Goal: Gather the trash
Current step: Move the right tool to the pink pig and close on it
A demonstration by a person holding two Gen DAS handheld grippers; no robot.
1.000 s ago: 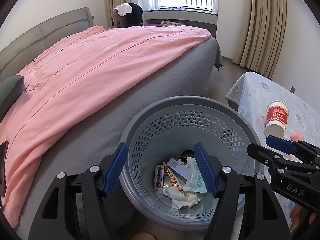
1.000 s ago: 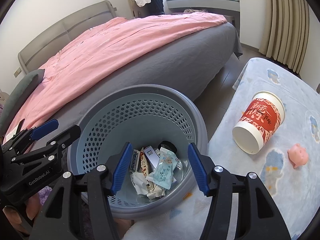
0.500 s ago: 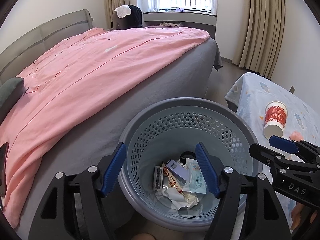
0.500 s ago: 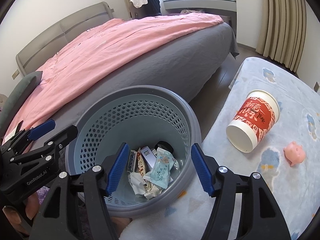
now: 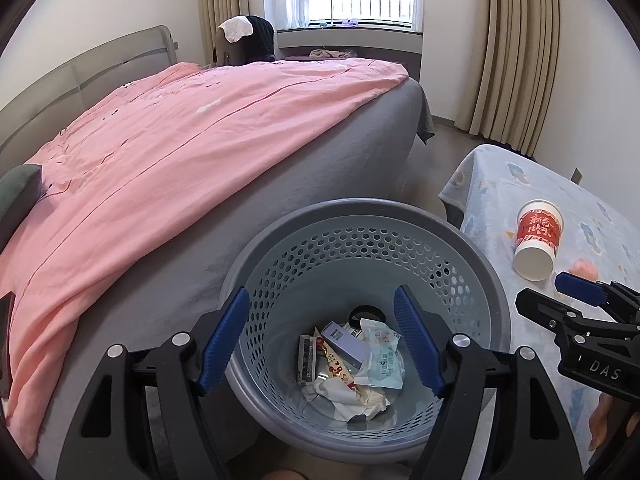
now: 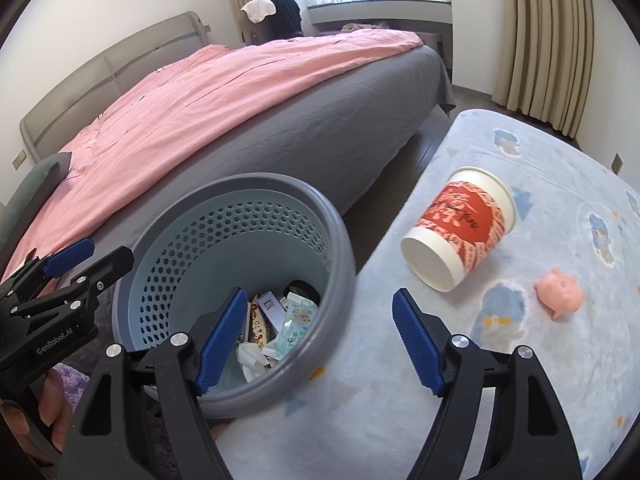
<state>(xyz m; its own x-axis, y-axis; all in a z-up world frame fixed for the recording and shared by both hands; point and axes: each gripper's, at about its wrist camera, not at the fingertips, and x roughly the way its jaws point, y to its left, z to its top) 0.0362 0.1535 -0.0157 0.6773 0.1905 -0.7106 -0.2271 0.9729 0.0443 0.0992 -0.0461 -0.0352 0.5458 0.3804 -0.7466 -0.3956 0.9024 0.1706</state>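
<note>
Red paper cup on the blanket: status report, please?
Both grippers open, empty, jaws just widening. Red-and-white paper cup on its side, untouched. Nothing in the way.

Red paper cup point(image 6: 460, 228) toppled beside basket point(image 6: 340, 240)

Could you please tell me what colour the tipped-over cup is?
The cup is white with a red printed band, clearest in the right wrist view.
</note>
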